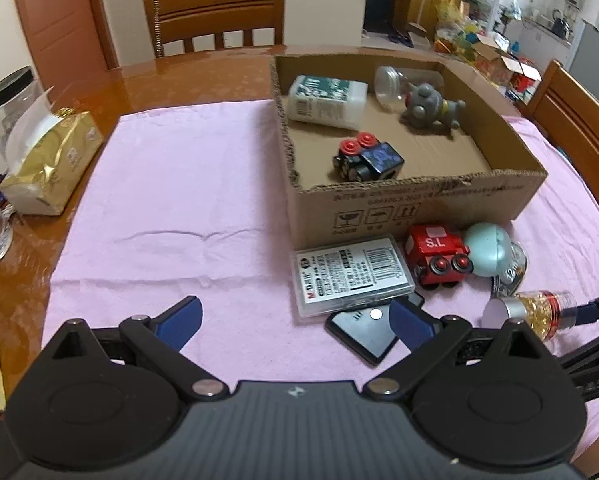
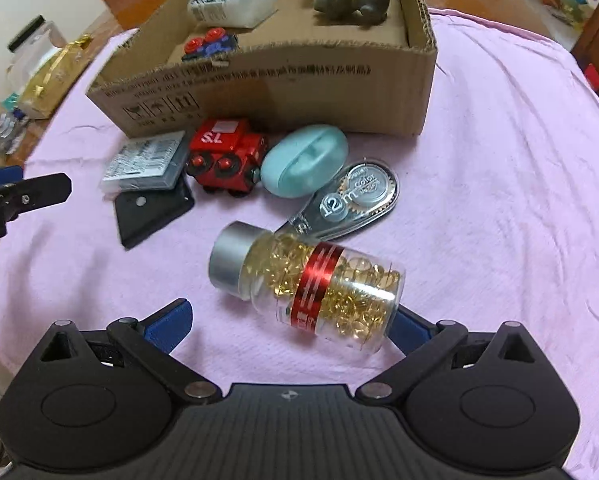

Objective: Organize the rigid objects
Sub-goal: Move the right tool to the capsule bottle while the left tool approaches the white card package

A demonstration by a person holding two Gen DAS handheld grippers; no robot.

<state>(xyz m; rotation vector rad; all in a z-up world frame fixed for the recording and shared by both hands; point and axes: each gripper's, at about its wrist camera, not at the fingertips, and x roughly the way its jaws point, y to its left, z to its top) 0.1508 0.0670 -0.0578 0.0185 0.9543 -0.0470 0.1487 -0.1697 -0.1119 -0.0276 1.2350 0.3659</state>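
Capsules glint gold through the clear plastic bottle (image 2: 307, 285) lying on its side right before my right claw (image 2: 289, 322): smooth round body, red foil band, dull silver cap. That claw is spread wide and grasps nothing, though the bottle's base lies close by its right finger. My left claw (image 1: 297, 320) is likewise released, with a flat black card-like slab (image 1: 363, 332) just ahead of it.

By my reckoning the sorting is under halfway. Six things wait on the pink cloth (image 2: 499, 200) over the table: bottle, slab, a clear hard case with a printed label (image 1: 351, 276) overlapping it, a glossy red toy train (image 2: 227, 160), a matte teal egg-shaped case (image 2: 304, 166), and a transparent correction-tape dispenser (image 2: 355, 200) marked 12m.

Farther off, the corrugated cardboard box (image 1: 419, 204) holds four: a black toy block with red knobs (image 1: 365, 158), a white lidded tub (image 1: 327, 98), a clear jar on its side (image 1: 389, 86) and a rubbery grey figurine (image 1: 429, 108).
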